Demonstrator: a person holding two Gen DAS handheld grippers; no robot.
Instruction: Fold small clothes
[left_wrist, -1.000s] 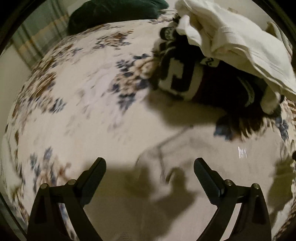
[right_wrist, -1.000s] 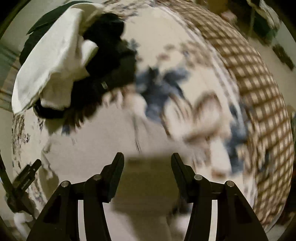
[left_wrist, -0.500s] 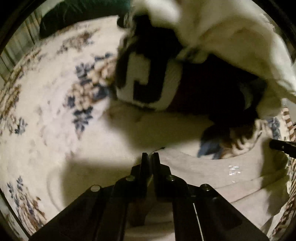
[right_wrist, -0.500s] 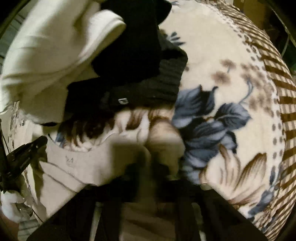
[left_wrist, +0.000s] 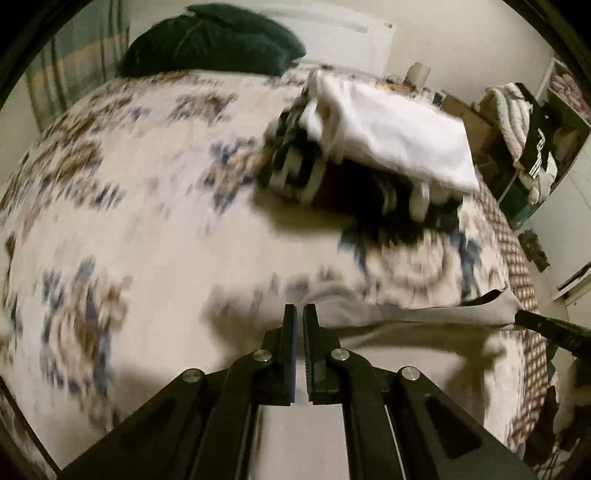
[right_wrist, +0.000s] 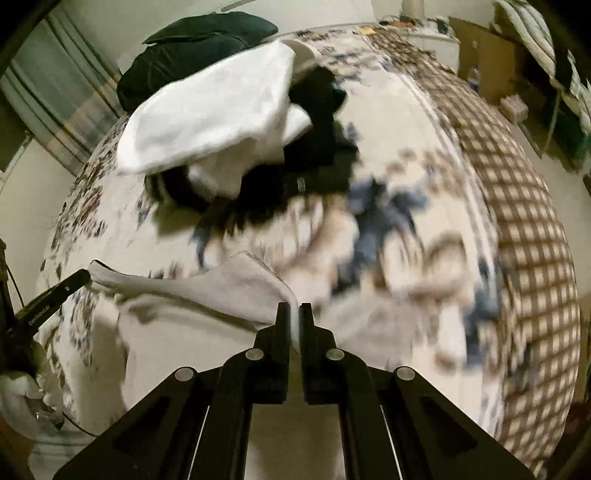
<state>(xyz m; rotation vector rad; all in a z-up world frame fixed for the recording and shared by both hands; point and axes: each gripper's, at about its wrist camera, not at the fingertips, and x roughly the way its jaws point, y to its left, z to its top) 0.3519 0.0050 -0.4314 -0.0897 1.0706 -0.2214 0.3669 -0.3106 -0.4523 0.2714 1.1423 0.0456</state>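
A pale grey garment (left_wrist: 424, 317) hangs stretched between my two grippers above the floral bedspread (left_wrist: 147, 221). My left gripper (left_wrist: 299, 314) is shut on one corner of it. My right gripper (right_wrist: 294, 312) is shut on the other corner, and the cloth (right_wrist: 207, 295) sags leftward from it. The right gripper's tip shows in the left wrist view (left_wrist: 546, 325) holding the far corner. The left gripper's tip shows in the right wrist view (right_wrist: 59, 291) likewise.
A pile of clothes lies further back on the bed: a white piece (left_wrist: 399, 136) over black and patterned ones (left_wrist: 332, 184); it also shows in the right wrist view (right_wrist: 221, 110). A dark green pillow (left_wrist: 210, 44) lies at the head. Shelves with laundry (left_wrist: 535, 140) stand to the right.
Both grippers, open a second ago, closed on the grey garment's edge low near the bed and have since lifted it, pulling it taut between them. The view has drawn back from the pile.
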